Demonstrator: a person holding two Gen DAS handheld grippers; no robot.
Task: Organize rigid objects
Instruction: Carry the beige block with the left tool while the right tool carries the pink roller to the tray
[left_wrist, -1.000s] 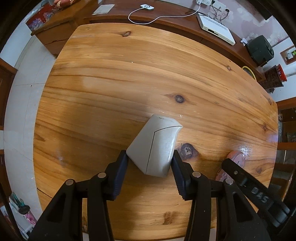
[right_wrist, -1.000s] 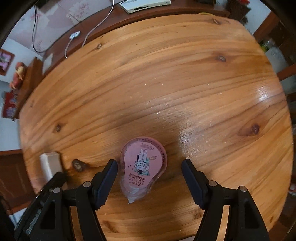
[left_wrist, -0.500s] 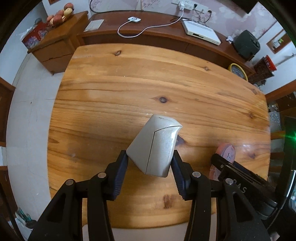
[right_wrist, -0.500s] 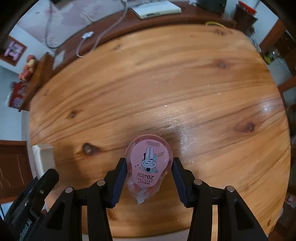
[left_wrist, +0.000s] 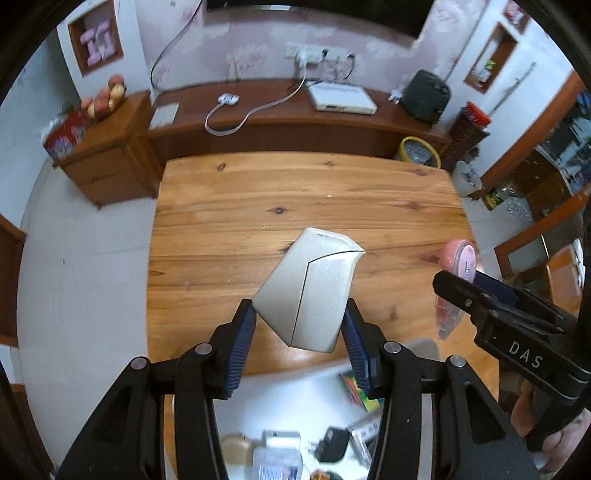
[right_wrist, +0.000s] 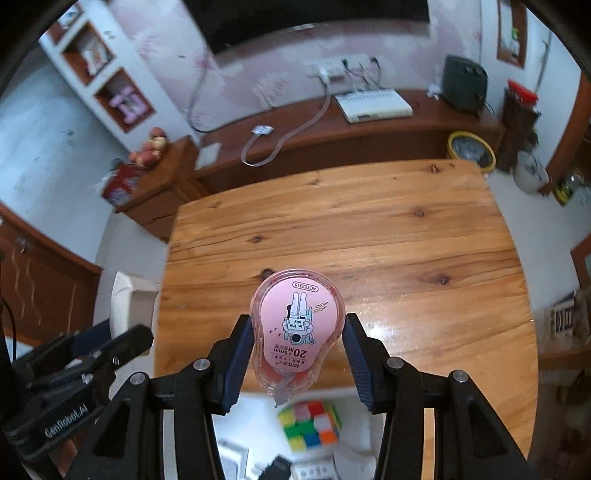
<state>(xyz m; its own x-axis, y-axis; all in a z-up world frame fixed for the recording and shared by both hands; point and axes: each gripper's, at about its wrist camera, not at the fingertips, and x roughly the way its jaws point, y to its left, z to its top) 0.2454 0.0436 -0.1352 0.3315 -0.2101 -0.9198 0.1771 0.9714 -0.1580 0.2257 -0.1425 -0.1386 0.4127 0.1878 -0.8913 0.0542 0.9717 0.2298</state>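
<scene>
Each wrist camera looks forward along its own fingers from above the near edge of the table (left_wrist: 229, 192), tilted down, facing the far sideboard (right_wrist: 369, 140). Both share the tabletop, sideboard and wall; each catches the other gripper at its frame's side.

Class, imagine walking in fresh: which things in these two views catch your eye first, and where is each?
The pink correction tape dispenser with its cartoon label sits clamped in the right gripper, above the wooden table. The pale angular block fills the left gripper. A multicoloured puzzle cube lies below, near the table's edge.
</scene>
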